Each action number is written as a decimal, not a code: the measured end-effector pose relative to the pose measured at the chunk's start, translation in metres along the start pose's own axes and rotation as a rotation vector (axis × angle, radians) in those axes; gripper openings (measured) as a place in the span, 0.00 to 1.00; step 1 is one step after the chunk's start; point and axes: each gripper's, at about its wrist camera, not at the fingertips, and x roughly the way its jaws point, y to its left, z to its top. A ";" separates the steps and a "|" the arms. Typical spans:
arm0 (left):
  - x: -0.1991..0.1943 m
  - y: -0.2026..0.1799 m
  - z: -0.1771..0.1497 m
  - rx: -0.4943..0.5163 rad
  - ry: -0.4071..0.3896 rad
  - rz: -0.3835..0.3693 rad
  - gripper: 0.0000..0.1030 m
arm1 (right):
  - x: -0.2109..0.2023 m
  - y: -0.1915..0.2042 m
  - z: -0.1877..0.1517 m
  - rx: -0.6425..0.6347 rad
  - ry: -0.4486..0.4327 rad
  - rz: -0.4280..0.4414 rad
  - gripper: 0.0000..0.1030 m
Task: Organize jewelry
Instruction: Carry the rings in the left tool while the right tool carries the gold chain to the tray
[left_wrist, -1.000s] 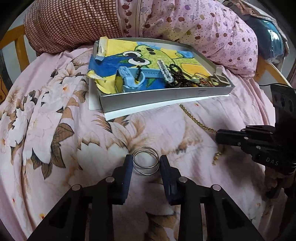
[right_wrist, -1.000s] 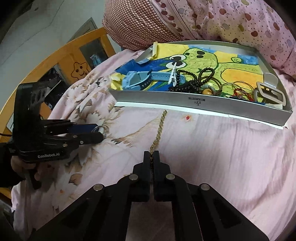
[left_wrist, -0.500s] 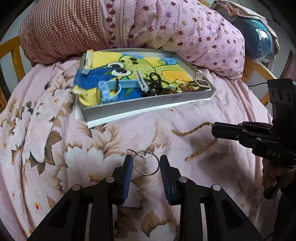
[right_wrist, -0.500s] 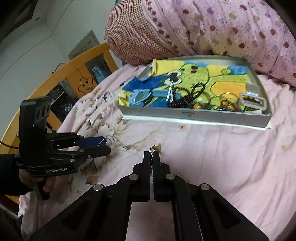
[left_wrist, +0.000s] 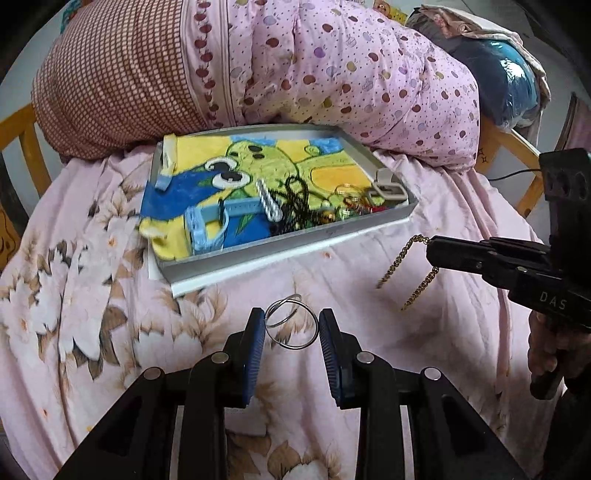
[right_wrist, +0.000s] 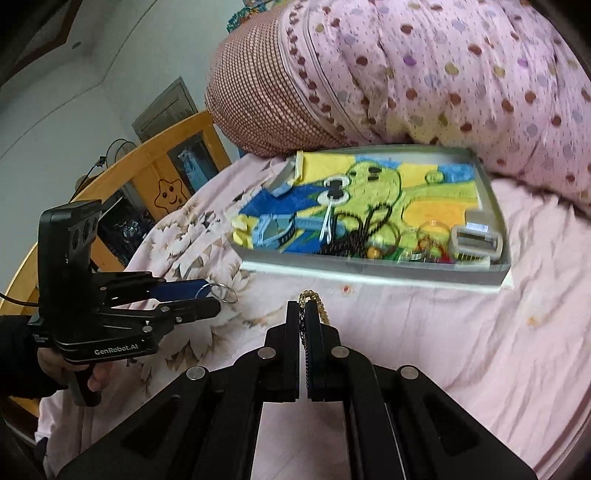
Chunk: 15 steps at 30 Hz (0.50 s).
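The right gripper (right_wrist: 305, 310) is clamped on a gold chain (left_wrist: 404, 258), limp and light, hanging in two strands above the bed near the tray (left_wrist: 280, 251). The left gripper (left_wrist: 291, 328) pinches thin, stiff silver bangles (left_wrist: 291, 325) across their width; these look slippery and could twist free.

A bed covered by a pink sheet (left_wrist: 92, 295) printed with pale flowers and brown leaves, framed by a yellow wooden bedstead (right_wrist: 166, 173). On the sheet rests a shallow grey tray (left_wrist: 295, 240) sitting on a white board, lined with a cartoon-print cloth. Behind it, against the tray's far edge, lie a brown checked pillow (left_wrist: 118, 81) and a bundled pink spotted quilt (left_wrist: 351, 74).
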 end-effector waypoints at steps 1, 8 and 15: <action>0.000 -0.001 0.005 0.001 -0.007 0.002 0.27 | -0.002 0.000 0.005 -0.008 -0.006 -0.004 0.03; 0.005 0.001 0.040 -0.013 -0.056 0.015 0.27 | -0.010 -0.003 0.040 -0.040 -0.051 -0.032 0.03; 0.022 0.001 0.068 -0.030 -0.100 0.017 0.27 | -0.004 -0.016 0.073 -0.032 -0.097 -0.093 0.03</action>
